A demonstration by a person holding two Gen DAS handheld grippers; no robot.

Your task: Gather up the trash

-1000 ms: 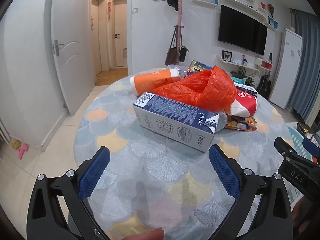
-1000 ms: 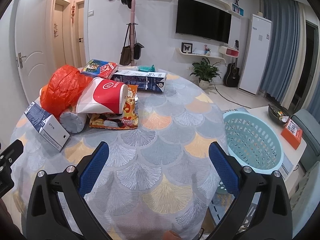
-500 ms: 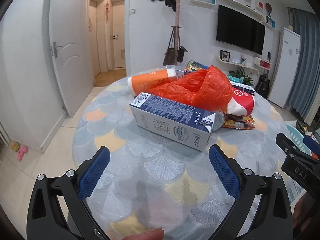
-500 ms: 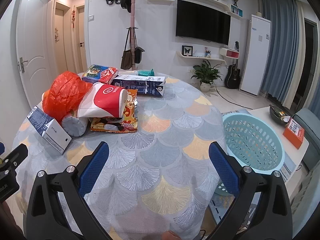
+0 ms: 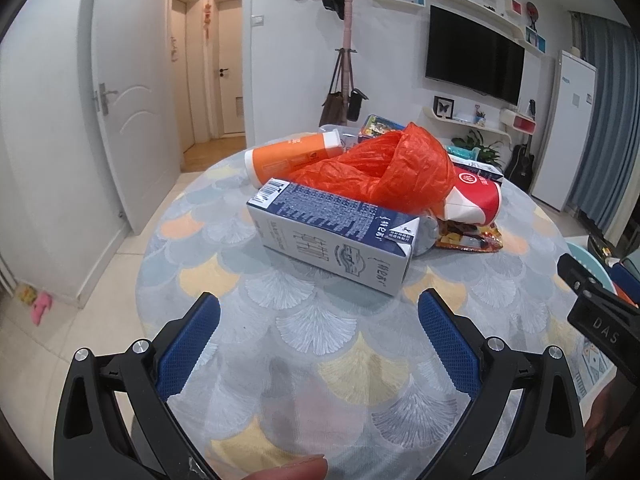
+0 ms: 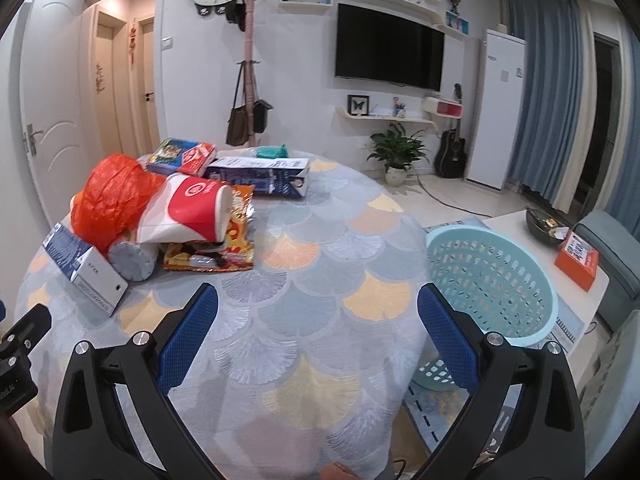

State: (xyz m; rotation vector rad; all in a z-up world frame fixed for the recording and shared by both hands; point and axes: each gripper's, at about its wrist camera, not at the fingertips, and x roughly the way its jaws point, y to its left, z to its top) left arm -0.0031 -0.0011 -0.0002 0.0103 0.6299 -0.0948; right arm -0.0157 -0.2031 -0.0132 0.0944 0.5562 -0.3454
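Trash is piled on a round table [image 5: 304, 344] with a fan-pattern cloth. A blue-and-white milk carton [image 5: 332, 240] lies nearest my left gripper [image 5: 318, 328], which is open and empty a short way in front of it. Behind the carton are an orange plastic bag [image 5: 388, 172], an orange bottle [image 5: 288, 158] and a red-and-white paper cup [image 5: 476, 200]. My right gripper [image 6: 318, 328] is open over the table's near side, with the cup [image 6: 192, 208], a snack wrapper [image 6: 224, 248] and a second carton [image 6: 260, 176] further back on the left.
A light-blue laundry basket [image 6: 492, 280] stands on the floor to the right of the table. Beyond it is a low white table [image 6: 560, 264] with an orange box [image 6: 578, 258]. A colourful box [image 6: 182, 156] lies at the table's far side. Each view shows the other gripper at its edge.
Both grippers have drawn back and risen a little, so the trash pile looks slightly farther away. Nothing was gripped or moved on the table.
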